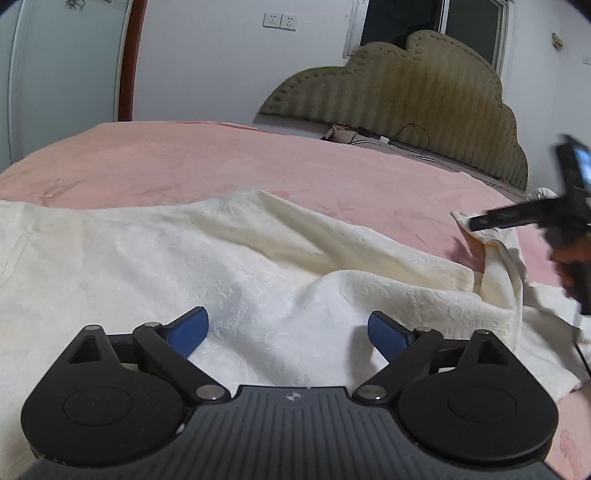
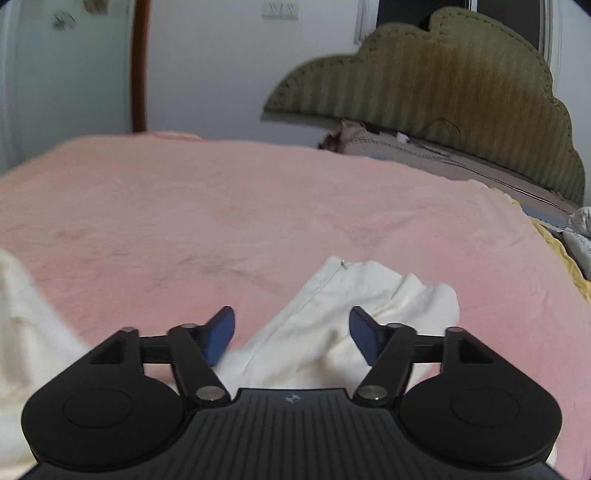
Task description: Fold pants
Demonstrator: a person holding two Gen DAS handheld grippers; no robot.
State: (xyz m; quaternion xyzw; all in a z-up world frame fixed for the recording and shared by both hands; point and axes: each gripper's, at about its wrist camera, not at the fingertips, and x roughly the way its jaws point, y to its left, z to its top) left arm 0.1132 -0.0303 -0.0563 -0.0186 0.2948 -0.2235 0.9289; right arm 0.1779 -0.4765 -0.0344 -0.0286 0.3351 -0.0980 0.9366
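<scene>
Cream white pants [image 1: 221, 266] lie spread and rumpled across the pink bed sheet [image 1: 221, 162]. My left gripper [image 1: 288, 325] is open just above the middle of the cloth, holding nothing. In the left wrist view the right gripper [image 1: 491, 221] shows blurred at the right edge, over a raised end of the pants. In the right wrist view my right gripper [image 2: 291, 328] is open, with the zipper end of the pants [image 2: 351, 295] lying between and beyond its blue pads [image 2: 221, 332].
The olive padded headboard [image 1: 406, 88] stands at the far right with pillows and a cable at its base. A white wall with sockets [image 1: 280, 20] and a brown door frame [image 1: 129, 59] are behind. Yellow and grey bedding [image 2: 576, 236] lies at the right edge.
</scene>
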